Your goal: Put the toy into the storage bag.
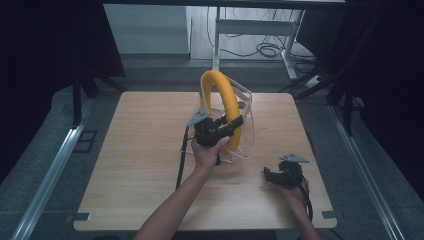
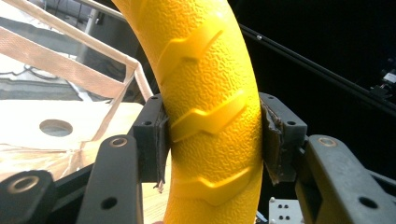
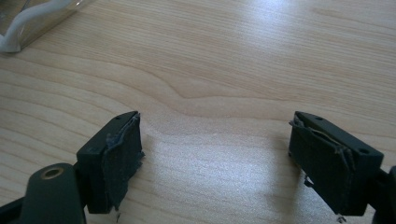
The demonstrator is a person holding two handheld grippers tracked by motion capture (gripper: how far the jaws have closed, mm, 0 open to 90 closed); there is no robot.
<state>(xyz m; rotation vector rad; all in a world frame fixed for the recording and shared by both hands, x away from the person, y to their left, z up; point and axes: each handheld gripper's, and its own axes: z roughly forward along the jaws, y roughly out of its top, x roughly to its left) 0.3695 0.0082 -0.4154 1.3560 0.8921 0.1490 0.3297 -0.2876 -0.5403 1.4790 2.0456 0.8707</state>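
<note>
Yellow textured rubber ring (image 1: 226,100) | clamped upright in left gripper (image 1: 227,129), clear plastic bag (image 1: 246,125) around it | right gripper (image 3: 215,158) wide open, empty | bagging unfinished

Light wooden table (image 1: 130,165), white desk frame (image 1: 260,27), floor cables (image 1: 267,50) behind.

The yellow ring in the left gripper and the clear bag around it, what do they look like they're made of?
Yellow ring: likely rubber or soft plastic, matte, with a pebbled surface and raised zigzag treads. Clear bag: thin transparent plastic film, glossy, with whitish taped seams.
</note>
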